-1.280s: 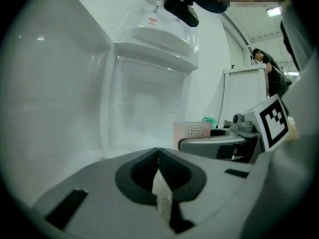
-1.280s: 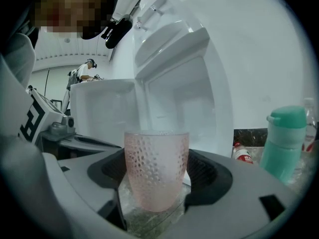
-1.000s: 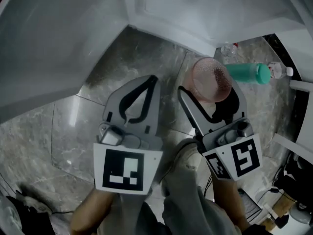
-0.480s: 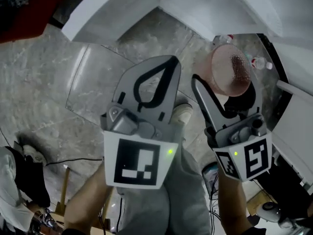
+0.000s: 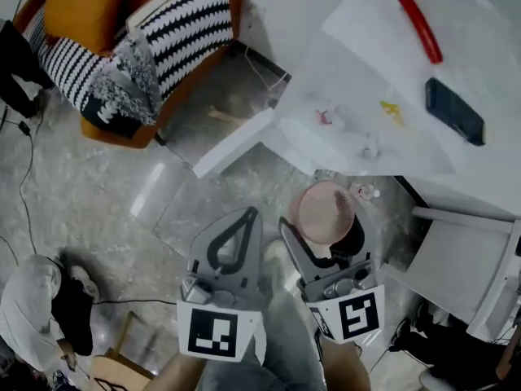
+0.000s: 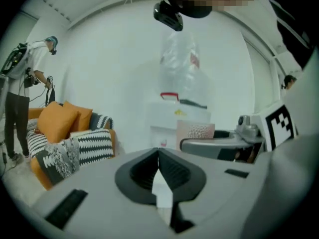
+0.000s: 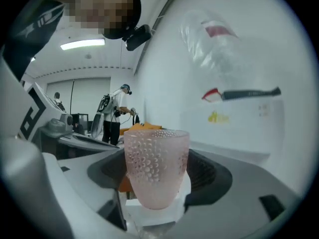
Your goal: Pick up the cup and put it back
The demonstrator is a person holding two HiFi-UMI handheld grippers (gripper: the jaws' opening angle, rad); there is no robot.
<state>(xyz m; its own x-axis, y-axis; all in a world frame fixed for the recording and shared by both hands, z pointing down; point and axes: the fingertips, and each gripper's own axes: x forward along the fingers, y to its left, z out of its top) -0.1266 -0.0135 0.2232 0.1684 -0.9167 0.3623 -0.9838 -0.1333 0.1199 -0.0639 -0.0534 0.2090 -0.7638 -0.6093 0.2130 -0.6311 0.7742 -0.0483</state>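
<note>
1. White table (image 5: 350,23) up top right, mostly bare.
2. Lying flat on it: red stick (image 5: 419,25) toward the far side, dark phone-looking slab (image 5: 454,112) near it.
3. Closer to the table's edge: tiny yellow bit (image 5: 391,111), tiny red bit (image 5: 324,117), some clear plastic (image 5: 358,133) around them. Too small to ID.
4. Grey marble-look floor (image 5: 98,194) underneath, glossy tiles.
5. Parked on the floor top left: orange sofa (image 5: 81,6), striped cushions (image 5: 183,31) piled on the seat.
6. Thin black cable (image 5: 30,145) snaking over the tiles at far left.

The cup (image 7: 156,168) is pale pink with dimpled dots; the armchair (image 5: 77,2) is orange, its cushion (image 5: 187,31) black-and-white striped.
</note>
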